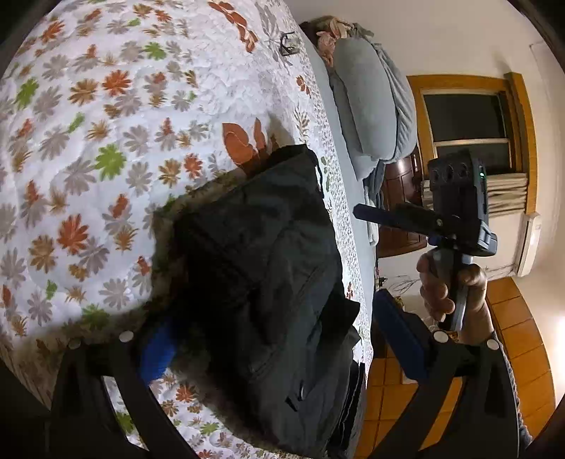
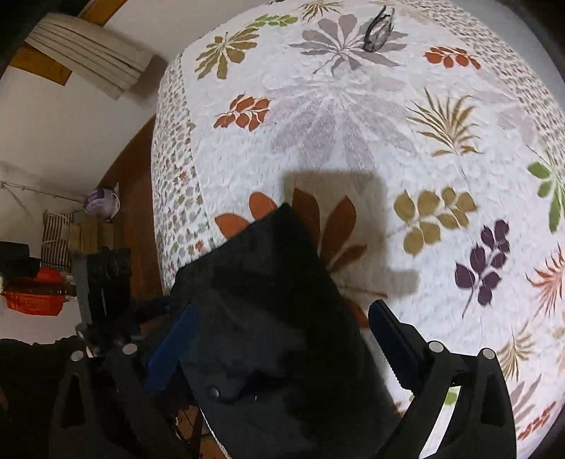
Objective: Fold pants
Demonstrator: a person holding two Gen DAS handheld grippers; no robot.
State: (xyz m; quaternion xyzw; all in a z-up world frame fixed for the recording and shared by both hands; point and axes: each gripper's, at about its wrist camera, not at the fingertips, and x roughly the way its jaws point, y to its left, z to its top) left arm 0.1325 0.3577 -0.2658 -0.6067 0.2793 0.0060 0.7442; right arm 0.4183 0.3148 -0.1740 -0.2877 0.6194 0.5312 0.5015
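Observation:
The black pants (image 1: 261, 268) lie as a folded bundle on the flowered bedspread (image 1: 106, 141), close to the bed's right edge. My left gripper (image 1: 277, 344) is open, its blue pads (image 1: 155, 353) wide on either side of the bundle; the right-hand pad hangs past the bed edge, clear of the cloth. In the right wrist view the pants (image 2: 268, 310) lie between the fingers of my right gripper (image 2: 280, 344), which is open and points steeply down. Its left pad (image 2: 169, 349) overlaps the cloth's edge and the other stands apart. A person's hand (image 1: 445, 282) holds that gripper's handle.
Grey pillows and a blanket (image 1: 370, 106) are heaped at the head of the bed. A small clear object (image 2: 378, 30) lies farther along the spread. Orange floor tiles (image 1: 512, 335) show beyond the bed edge, and a dark wooden bed frame (image 2: 137, 197) runs beside the mattress.

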